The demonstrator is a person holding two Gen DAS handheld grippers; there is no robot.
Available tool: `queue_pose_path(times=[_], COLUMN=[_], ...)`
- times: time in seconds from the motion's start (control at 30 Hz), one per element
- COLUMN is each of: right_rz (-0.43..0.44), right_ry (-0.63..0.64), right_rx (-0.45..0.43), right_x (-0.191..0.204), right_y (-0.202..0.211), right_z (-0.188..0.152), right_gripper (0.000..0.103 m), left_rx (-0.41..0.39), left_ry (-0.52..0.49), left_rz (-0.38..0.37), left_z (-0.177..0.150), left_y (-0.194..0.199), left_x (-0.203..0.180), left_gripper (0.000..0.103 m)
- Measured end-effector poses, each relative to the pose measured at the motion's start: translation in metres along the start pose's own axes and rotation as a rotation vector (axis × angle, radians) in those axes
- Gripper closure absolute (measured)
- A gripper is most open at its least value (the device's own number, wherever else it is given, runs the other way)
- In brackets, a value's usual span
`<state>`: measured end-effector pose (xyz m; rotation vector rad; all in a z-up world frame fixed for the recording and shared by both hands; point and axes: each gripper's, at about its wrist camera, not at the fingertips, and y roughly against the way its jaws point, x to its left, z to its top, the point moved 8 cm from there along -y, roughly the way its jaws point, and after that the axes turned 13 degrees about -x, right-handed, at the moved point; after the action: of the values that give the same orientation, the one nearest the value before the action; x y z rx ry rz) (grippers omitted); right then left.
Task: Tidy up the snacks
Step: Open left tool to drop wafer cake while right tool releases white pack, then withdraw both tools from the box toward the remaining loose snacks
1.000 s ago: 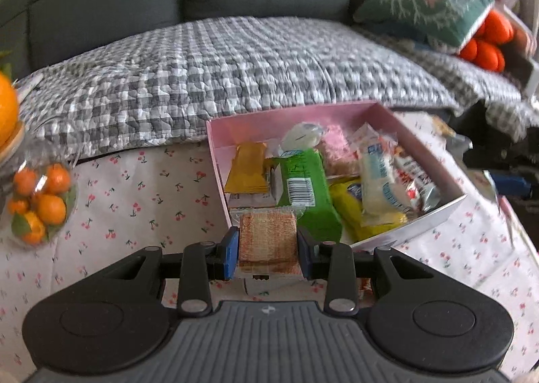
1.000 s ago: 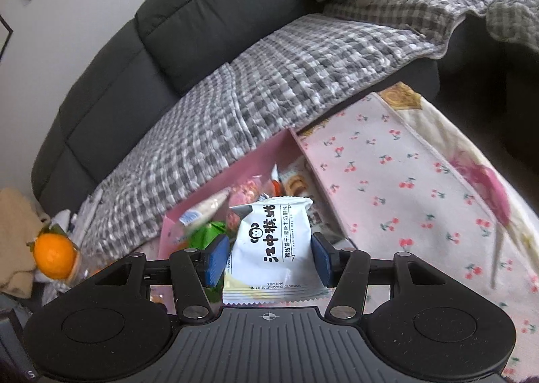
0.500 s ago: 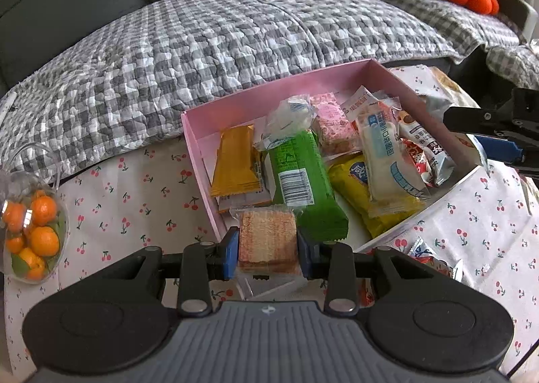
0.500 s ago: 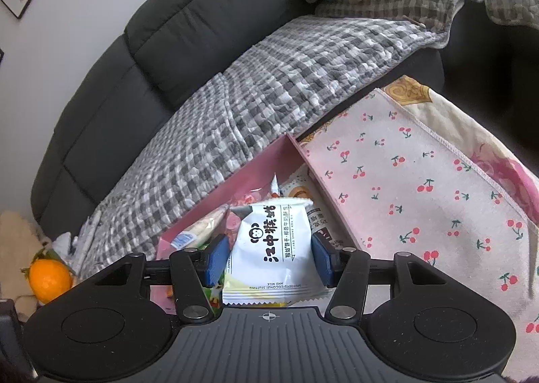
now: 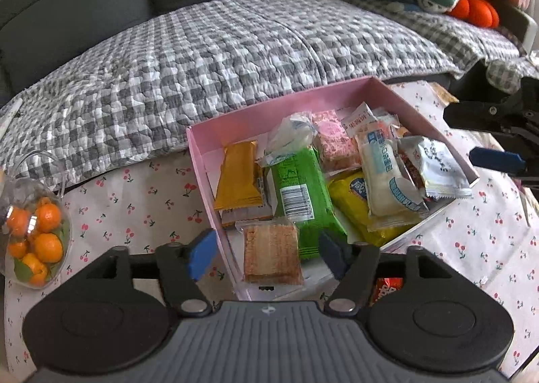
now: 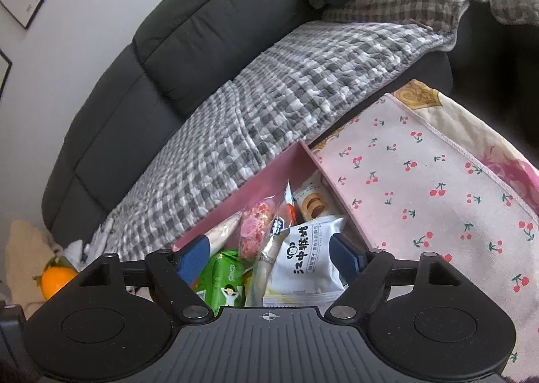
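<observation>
1. Your left gripper (image 5: 266, 253) hovers over the near end of the pink box (image 5: 202, 177), its jaws spread wide and holding nothing.
2. A wafer packet (image 5: 271, 255) lies flat between those jaws, touching neither, in the box's 6 o'clock corner.
3. Beside it, toward 1 o'clock, lies a green packet (image 5: 299, 194); a yellow packet (image 5: 239, 177) lies at 11 o'clock.
4. Your right gripper (image 6: 271, 256) hangs above the same box, jaws spread, gripping nothing.
5. A white packet (image 6: 305, 258) with black characters rests in the box between them, free of both pads.
6. The box sits on a bench covered by a cherry-print cloth (image 6: 421, 187).
7. A clear container of oranges (image 5: 33, 231) stands at 9 o'clock in the left view, well apart from the box.
</observation>
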<state>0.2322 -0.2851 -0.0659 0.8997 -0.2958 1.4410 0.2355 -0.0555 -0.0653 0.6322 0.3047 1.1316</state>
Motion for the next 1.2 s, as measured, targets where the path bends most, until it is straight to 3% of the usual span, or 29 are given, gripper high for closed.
queue_pose_path(times=[0.13, 0.4, 0.67, 1.0, 1.2], right_rz=[0.001, -0.018, -0.054, -0.086, -0.136], right_ry=[0.026, 0.125, 0.203, 0.33, 0.371], right_rx=[0.016, 0.05, 0.094, 0.129, 0.152], right_x=[0.006, 0.016, 0.017, 0.011, -0.004], right_y=[0.006, 0.028, 0.053, 0.071, 0.073], right_z=[-0.001, -0.009, -0.021, -0.038, -0.044], right_gripper=[0.016, 0.016, 0.015, 0.012, 0.009], left_rx=[-0.022, -0.04, -0.012, -0.057, -0.078], left_ry=[0.047, 0.125, 0.188, 0.251, 0.236], left_rz=[0.003, 0.024, 0.04, 0.108, 0.102], left_z=[-0.002, -0.014, -0.039, -0.063, -0.066], left_y=[0.01, 0.036, 0.053, 0.058, 0.056], left_x=[0.001, -0.002, -0.009, -0.017, -0.028], left_gripper=[0.026, 0.01, 0.002, 0.001, 0.001])
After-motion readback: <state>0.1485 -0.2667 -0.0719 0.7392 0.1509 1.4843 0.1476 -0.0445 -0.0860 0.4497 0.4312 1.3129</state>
